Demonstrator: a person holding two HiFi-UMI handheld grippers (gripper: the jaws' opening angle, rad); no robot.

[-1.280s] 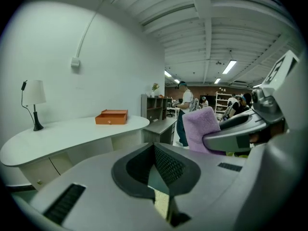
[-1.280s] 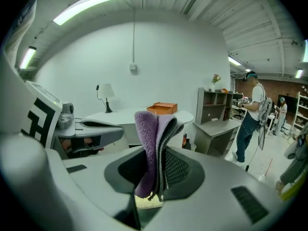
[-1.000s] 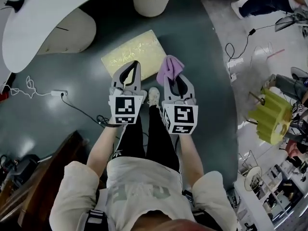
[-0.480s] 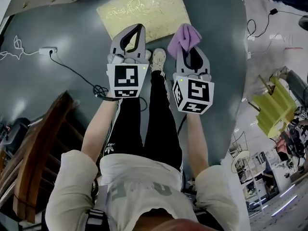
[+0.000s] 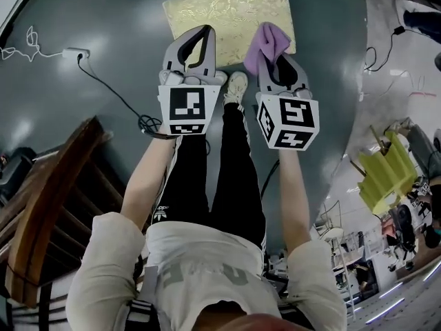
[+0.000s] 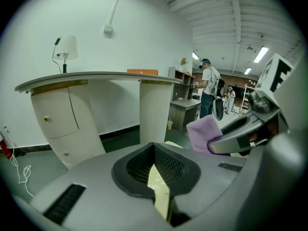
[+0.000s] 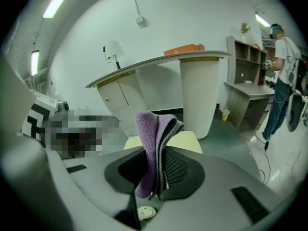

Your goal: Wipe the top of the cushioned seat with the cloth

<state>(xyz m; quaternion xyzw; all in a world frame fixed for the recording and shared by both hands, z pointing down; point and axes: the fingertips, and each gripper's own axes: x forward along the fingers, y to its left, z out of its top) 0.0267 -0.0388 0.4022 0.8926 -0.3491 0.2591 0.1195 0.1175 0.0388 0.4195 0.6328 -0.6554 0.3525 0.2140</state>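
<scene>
Our right tool clamps the folded purple cloth, which stands up between its jaws. Just beyond it we see the pale yellow cushioned seat on the floor, before a curved white surface carrying a lamp.

head view: overhead, steeply down | gripper views: low, forward toward desk | all share cushioned seat

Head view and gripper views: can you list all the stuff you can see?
Pale yellow patterned cushioned seat: one, on the dark floor ahead.
Purple cloth: one, folded, in the right gripper.
White power strip: one, floor, left.
Cream curved desk: one, beyond the seat.
White lamp: one, on the desk.
Left gripper: grey, shut, empty.
Right gripper: grey, shut on the cloth.
</scene>
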